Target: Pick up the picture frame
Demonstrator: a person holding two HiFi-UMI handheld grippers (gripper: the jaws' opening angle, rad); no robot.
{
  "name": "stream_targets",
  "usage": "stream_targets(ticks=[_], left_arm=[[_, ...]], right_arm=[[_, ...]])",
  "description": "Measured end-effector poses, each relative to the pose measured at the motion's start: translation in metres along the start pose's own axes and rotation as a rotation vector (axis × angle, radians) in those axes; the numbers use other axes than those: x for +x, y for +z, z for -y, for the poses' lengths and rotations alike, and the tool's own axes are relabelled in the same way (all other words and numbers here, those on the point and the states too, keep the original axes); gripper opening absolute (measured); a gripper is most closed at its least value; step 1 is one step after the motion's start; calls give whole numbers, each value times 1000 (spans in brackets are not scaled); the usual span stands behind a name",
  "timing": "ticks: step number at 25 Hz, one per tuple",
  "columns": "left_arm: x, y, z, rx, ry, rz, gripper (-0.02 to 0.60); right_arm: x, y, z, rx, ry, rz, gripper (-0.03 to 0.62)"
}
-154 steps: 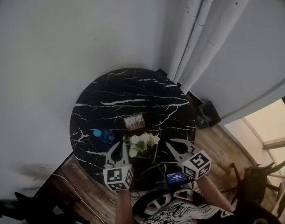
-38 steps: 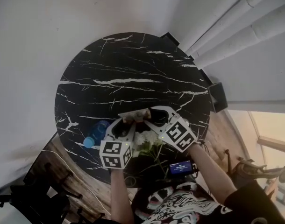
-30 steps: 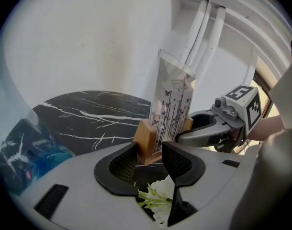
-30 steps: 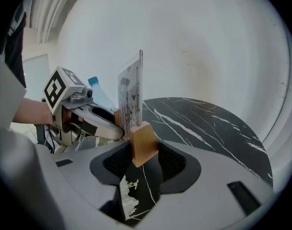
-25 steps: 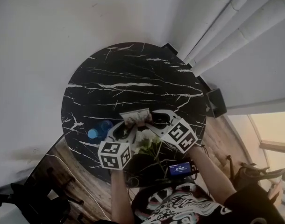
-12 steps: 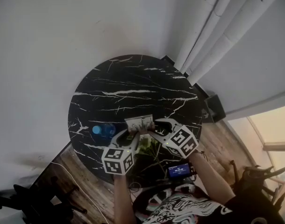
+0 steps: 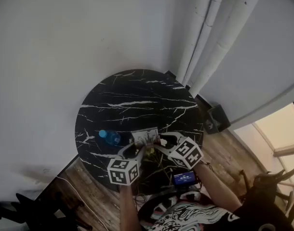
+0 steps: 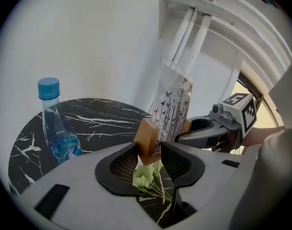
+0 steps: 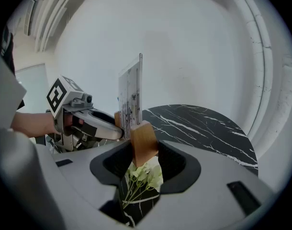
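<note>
Pretty much done here: my left gripper [image 8: 149,152] and right gripper [image 9: 143,153] each clamp one wooden end of the picture frame [image 7: 146,137] - it's clear of the surface [image 7: 137,95], hanging above the flowers [image 8: 146,176].

left claw [image 8: 149,150]: jaws clamped | right claw [image 9: 145,149]: jaws clamped | tips converging, apparently angled downward

A round black marble tabletop [image 7: 137,100] stands against the white wall. Toward its left edge a clear bottle [image 7: 110,137] stands upright (blue cap on). White flowers [image 8: 145,176] lie nearby. Pale curtains [image 7: 209,37] hang behind, above wooden floor [image 7: 84,196].
</note>
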State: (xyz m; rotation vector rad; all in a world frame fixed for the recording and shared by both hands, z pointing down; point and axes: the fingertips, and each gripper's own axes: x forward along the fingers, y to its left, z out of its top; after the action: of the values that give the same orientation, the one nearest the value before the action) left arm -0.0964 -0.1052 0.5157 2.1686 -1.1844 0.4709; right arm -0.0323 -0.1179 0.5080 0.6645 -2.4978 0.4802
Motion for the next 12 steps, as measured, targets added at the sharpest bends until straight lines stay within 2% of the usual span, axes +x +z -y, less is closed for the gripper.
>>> stream_targets(ticks=[6, 12], left_arm=[[-15, -8, 15, -13, -15, 16, 161], [-26, -5, 28, 18, -16, 22, 161]], right_arm=[[-17, -2, -17, -16, -26, 12, 169], [-32, 0, -26, -9, -37, 38, 169]])
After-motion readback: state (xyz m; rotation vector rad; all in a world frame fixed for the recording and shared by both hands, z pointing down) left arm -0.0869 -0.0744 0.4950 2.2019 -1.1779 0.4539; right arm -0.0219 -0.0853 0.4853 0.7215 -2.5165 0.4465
